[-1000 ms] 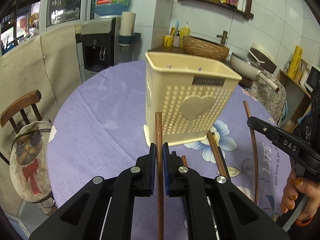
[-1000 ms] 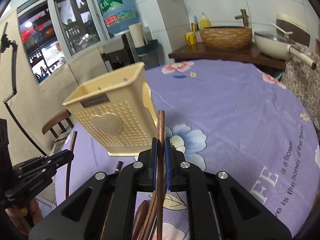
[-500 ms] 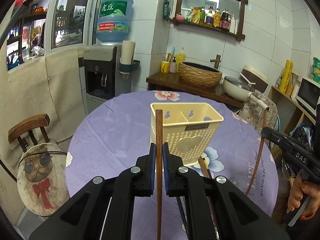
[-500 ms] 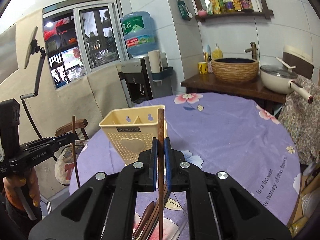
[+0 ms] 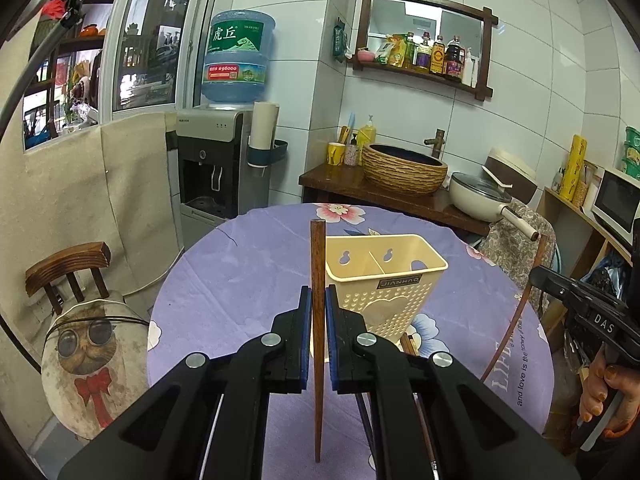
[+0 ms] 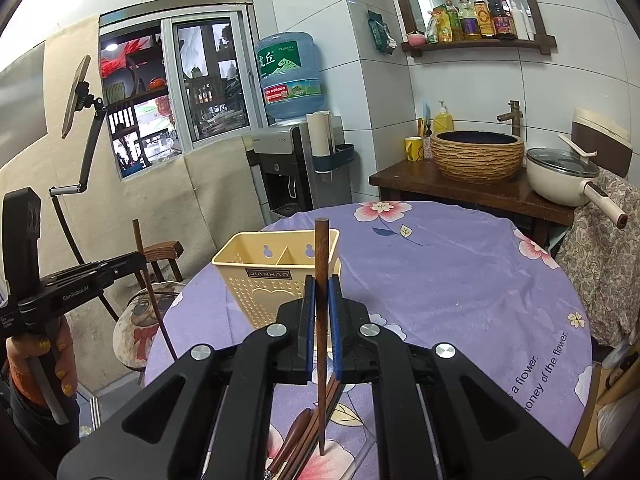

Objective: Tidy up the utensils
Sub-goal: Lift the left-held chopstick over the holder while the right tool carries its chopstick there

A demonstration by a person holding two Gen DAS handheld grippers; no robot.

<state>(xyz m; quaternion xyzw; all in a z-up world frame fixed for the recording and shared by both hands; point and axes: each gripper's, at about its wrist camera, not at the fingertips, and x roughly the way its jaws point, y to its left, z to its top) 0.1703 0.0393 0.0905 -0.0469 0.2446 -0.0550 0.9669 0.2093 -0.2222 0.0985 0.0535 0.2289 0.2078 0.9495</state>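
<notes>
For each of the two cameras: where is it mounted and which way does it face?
Left wrist: on the left tool, facing the cream perforated plastic utensil holder; right tool and hand at the right edge.
Right wrist: on the right tool, same direction; left tool at left.
Shared: holder, purple floral tablecloth, a brown wooden chopstick clamped upright in each.

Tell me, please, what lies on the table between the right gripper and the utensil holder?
In the right wrist view, between the right gripper and the utensil holder shows only bare purple tablecloth. The spare chopsticks lie below the gripper.

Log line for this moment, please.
left claw: shut on chopstick | right claw: shut on second chopstick | utensil holder: empty, upright
</notes>
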